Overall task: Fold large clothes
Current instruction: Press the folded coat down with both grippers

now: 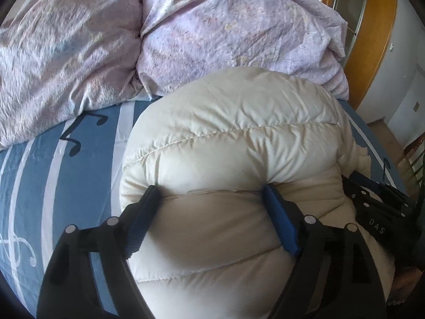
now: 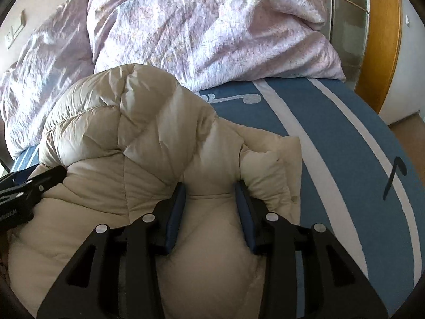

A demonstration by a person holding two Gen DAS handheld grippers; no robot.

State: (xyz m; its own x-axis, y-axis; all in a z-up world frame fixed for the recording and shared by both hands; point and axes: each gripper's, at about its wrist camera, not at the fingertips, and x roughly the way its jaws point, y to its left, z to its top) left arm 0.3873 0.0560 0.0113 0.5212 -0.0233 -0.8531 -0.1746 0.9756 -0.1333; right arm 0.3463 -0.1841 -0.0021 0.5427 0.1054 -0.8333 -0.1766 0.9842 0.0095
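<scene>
A cream puffer jacket (image 1: 239, 122) lies bunched on the blue bed sheet (image 1: 79, 172). My left gripper (image 1: 211, 190) stands wide open over the jacket's near left part, and puffy fabric swells up between its blue pads (image 1: 279, 226). In the right wrist view the jacket (image 2: 119, 122) is folded over on itself, with a loose flap at the right. My right gripper (image 2: 209, 186) is shut on a thick fold of it at the near right. Each gripper shows at the edge of the other's view: the right one (image 1: 379, 199) and the left one (image 2: 21, 194).
A crumpled lilac duvet (image 1: 212, 26) is heaped along the far side of the bed, right behind the jacket. The sheet (image 2: 345, 146) has white stripes and music notes and lies bare to the right. A wooden frame (image 1: 377, 40) and floor lie beyond the bed's right edge.
</scene>
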